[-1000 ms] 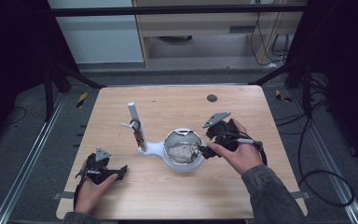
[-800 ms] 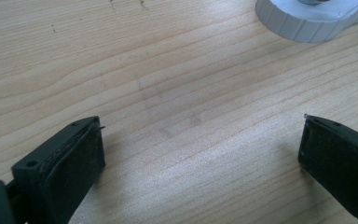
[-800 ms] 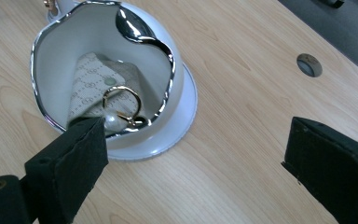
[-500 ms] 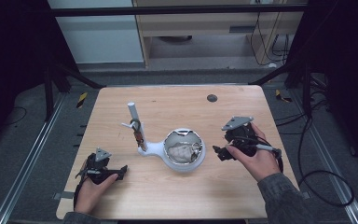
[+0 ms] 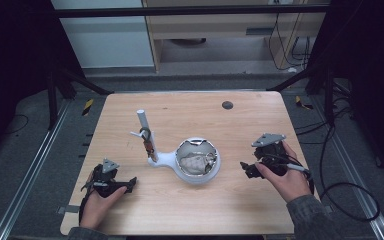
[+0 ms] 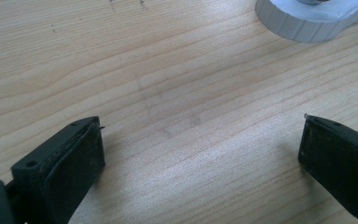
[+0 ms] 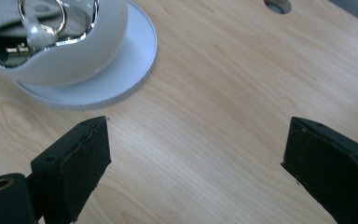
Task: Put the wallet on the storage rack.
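A white stand [image 5: 180, 159] sits near the middle of the desk [image 5: 240, 210]. It has a round bowl [image 5: 198, 160] at one end and a thin upright post [image 5: 146, 135] at the other, both on one flat base. In the bowl lie shiny metal pieces; in the right claw view I see a ring [image 7: 42, 16] and what seems to be a chain, but I cannot tell more.

The left claw [image 5: 111, 182] rests near the front left corner of the desk, open and empty, with the jaws wide apart above bare wood. The right claw [image 5: 252, 167] is near the right edge, also open and empty, just beside the base of the bowl but not touching it.

I judge the stand to be hard and glossy, perhaps ceramic or plastic, so it is stiff, probably slippery, and it may break if it falls. The bowl looks too wide for the jaws; the rim of the bowl or the low ribbed edge of the base gives a better hold. The post is thin and could snap. The metal pieces are small, light and loose, so they need a fine pinch.
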The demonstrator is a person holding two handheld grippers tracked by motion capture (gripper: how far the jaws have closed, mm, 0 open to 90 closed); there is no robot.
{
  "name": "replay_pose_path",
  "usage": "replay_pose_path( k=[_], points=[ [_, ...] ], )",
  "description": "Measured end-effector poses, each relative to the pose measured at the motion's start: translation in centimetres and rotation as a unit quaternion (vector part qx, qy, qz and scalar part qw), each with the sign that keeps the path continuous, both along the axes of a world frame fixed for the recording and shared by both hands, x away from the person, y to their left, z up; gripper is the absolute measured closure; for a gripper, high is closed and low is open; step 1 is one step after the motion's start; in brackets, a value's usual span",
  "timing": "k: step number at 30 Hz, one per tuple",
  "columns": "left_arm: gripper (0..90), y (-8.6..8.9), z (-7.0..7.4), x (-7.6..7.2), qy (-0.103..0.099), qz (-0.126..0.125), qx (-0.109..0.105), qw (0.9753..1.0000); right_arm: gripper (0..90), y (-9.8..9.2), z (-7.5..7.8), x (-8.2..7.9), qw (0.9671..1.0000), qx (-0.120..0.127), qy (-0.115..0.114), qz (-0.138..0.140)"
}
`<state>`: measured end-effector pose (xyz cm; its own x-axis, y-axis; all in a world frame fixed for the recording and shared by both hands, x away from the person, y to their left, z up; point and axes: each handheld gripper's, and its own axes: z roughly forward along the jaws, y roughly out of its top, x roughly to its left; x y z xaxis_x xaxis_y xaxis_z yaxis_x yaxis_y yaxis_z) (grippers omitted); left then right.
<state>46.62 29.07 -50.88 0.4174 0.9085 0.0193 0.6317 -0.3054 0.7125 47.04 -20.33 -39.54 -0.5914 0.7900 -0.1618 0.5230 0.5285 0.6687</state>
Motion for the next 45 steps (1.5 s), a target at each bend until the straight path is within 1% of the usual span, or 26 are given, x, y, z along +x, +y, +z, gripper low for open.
replay_pose_path(
  k=[1, 2, 3, 7, 8, 9, 12, 17, 20, 22, 23, 25, 29, 32, 42, 45],
  points=[
    [0.0, 0.0, 0.0, 0.0, 0.0, 0.0, 0.0, 1.0, 7.1, 0.0, 0.0, 0.0, 1.0, 0.0, 0.0, 0.0],
    [0.0, 0.0, 0.0, 0.0, 0.0, 0.0, 0.0, 1.0, 7.2, -0.4, -0.5, -0.2, 1.0, -0.002, 0.002, 0.002],
    [0.0, 0.0, 0.0, 0.0, 0.0, 0.0, 0.0, 1.0, 7.2, -0.4, -0.5, -0.2, 1.0, -0.002, 0.002, 0.002],
    [0.0, 0.0, 0.0, 0.0, 0.0, 0.0, 0.0, 1.0, 7.2, -1.2, -1.5, -0.4, 0.9999, -0.002, 0.009, -0.007],
    [0.0, 0.0, 0.0, 0.0, 0.0, 0.0, 0.0, 1.0, 7.2, -1.2, -1.5, -0.4, 0.9999, -0.002, 0.009, -0.007],
    [0.0, 0.0, 0.0, 0.0, 0.0, 0.0, 0.0, 1.0, 7.7, -1.5, -2.0, -0.3, 0.9999, -0.002, 0.012, -0.01],
    [0.0, 0.0, 0.0, 0.0, 0.0, 0.0, 0.0, 1.0, 7.8, -1.9, -2.7, -0.2, 0.9997, -0.005, 0.019, -0.013],
    [0.0, 0.0, 0.0, 0.0, 0.0, 0.0, 0.0, 1.0, 7.9, -2.4, -3.3, 0.2, 0.9994, -0.005, 0.025, -0.022],
    [0.0, 0.0, 0.0, 0.0, 0.0, 0.0, 0.0, 1.0, 7.9, -2.8, -4.0, 0.4, 0.9991, -0.002, 0.028, -0.032],
    [0.0, 0.0, 0.0, 0.0, 0.0, 0.0, 0.0, 1.0, 8.2, -3.0, -4.3, 0.5, 0.9985, 0.001, 0.038, -0.038],
    [0.0, 0.0, 0.0, 0.0, 0.0, 0.0, 0.0, 1.0, 8.2, -3.0, -4.3, 0.5, 0.9985, 0.001, 0.038, -0.038],
    [0.0, 0.0, 0.0, 0.0, 0.0, 0.0, 0.0, 1.0, 8.0, -3.3, -4.8, 0.5, 0.9982, 0.005, 0.04, -0.044],
    [0.0, 0.0, 0.0, 0.0, 0.0, 0.0, 0.0, 1.0, 7.5, -3.8, -5.5, 0.4, 0.9978, 0.005, 0.042, -0.051],
    [0.0, 0.0, 0.0, 0.0, 0.0, 0.0, 0.0, 1.0, 7.1, -4.2, -5.9, 0.3, 0.9973, 0.01, 0.045, -0.058],
    [0.0, 0.0, 0.0, 0.0, 0.0, 0.0, 0.0, 1.0, 7.0, -4.8, -7.3, -0.2, 0.9965, 0.018, 0.051, -0.063],
    [0.0, 0.0, 0.0, 0.0, 0.0, 0.0, 0.0, 1.0, 7.1, -4.8, -7.6, -0.3, 0.9967, 0.02, 0.046, -0.063]
  ],
)
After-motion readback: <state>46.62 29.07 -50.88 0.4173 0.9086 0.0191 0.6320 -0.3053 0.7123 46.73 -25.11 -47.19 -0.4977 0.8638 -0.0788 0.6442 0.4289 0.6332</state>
